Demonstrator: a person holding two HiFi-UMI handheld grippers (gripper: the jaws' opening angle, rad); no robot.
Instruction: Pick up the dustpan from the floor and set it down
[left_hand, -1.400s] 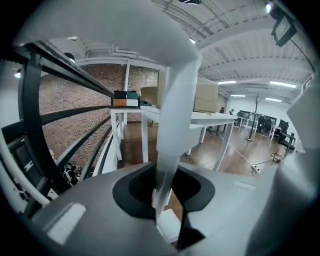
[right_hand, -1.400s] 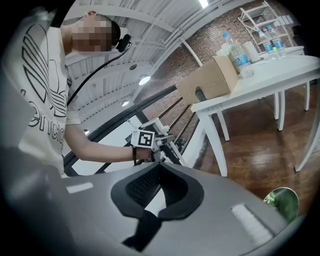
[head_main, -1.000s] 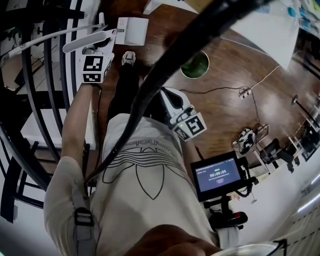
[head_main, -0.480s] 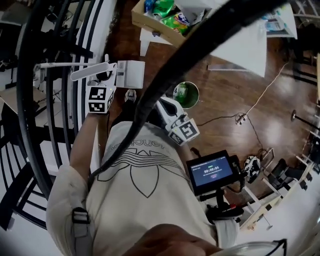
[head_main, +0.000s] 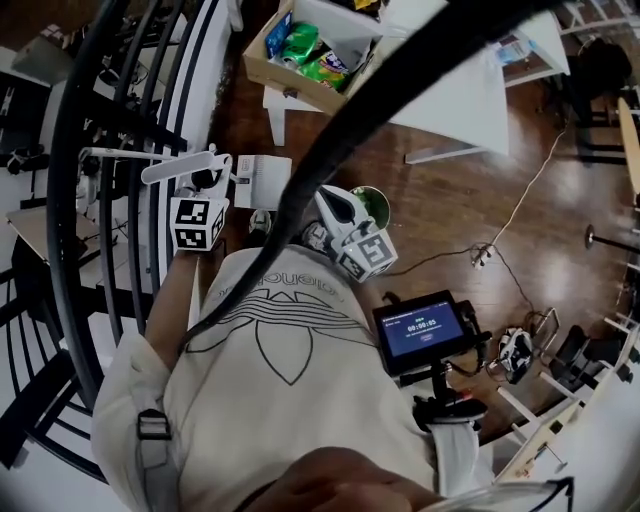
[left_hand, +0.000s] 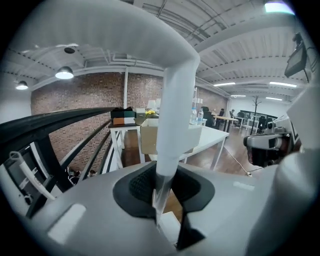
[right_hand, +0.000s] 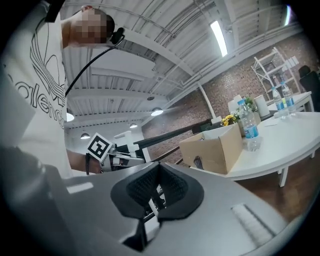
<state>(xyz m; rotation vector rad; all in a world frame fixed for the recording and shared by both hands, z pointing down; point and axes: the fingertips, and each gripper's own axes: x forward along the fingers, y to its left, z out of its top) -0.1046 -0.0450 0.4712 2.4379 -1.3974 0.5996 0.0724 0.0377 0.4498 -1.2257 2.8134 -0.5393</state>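
In the head view the white dustpan (head_main: 262, 180) hangs in the air beside the black railing, with its white handle (head_main: 180, 165) running off to the left. My left gripper (head_main: 205, 182) is shut on that handle. In the left gripper view the handle (left_hand: 172, 115) rises straight up out of the closed pads of the left gripper (left_hand: 162, 192). My right gripper (head_main: 328, 205) is in front of my chest, partly behind a black cable. In the right gripper view the right gripper (right_hand: 157, 185) has its pads together with nothing between them, and the left gripper's marker cube (right_hand: 99, 147) shows beyond.
A curved black railing (head_main: 90, 200) runs down the left. A cardboard box (head_main: 300, 50) of packets sits on a white table (head_main: 450, 100). A green bucket (head_main: 378, 203) stands on the wood floor, where a cable (head_main: 520, 210) lies. A small screen (head_main: 425, 328) hangs at my waist.
The left gripper has lifted the dustpan higher, away from the floor. The right gripper has also risen and turned. The table and the box have come into the head view.
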